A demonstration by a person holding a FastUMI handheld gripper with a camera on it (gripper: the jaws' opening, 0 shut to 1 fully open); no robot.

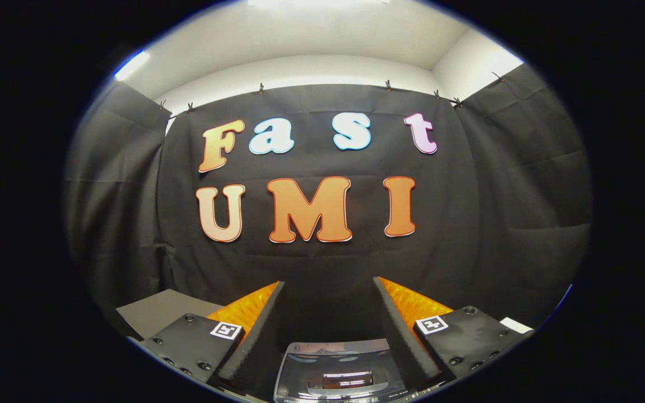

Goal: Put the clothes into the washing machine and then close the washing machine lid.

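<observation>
Fingers point(328, 291) spread wide, empty, raised above the washing machine lid point(339, 372); no clothes sighted, so a blind descent risks striking that lid.

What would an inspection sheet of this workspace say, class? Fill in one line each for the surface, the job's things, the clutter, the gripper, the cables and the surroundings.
Surface: a grey tabletop shows beside the fingers, low down.
Job's things: the washing machine lid, glossy and see-through, lies below and between the fingers; whether it is shut cannot be told. No clothes seen.
Clutter: a small white slip lies at the far side of the gripper.
Gripper: the gripper is open, fingers spread apart, holding nothing, pointing at the wall.
Cables: nothing seen.
Surroundings: black cloth wall clipped up on three sides, pale ceiling above.
</observation>
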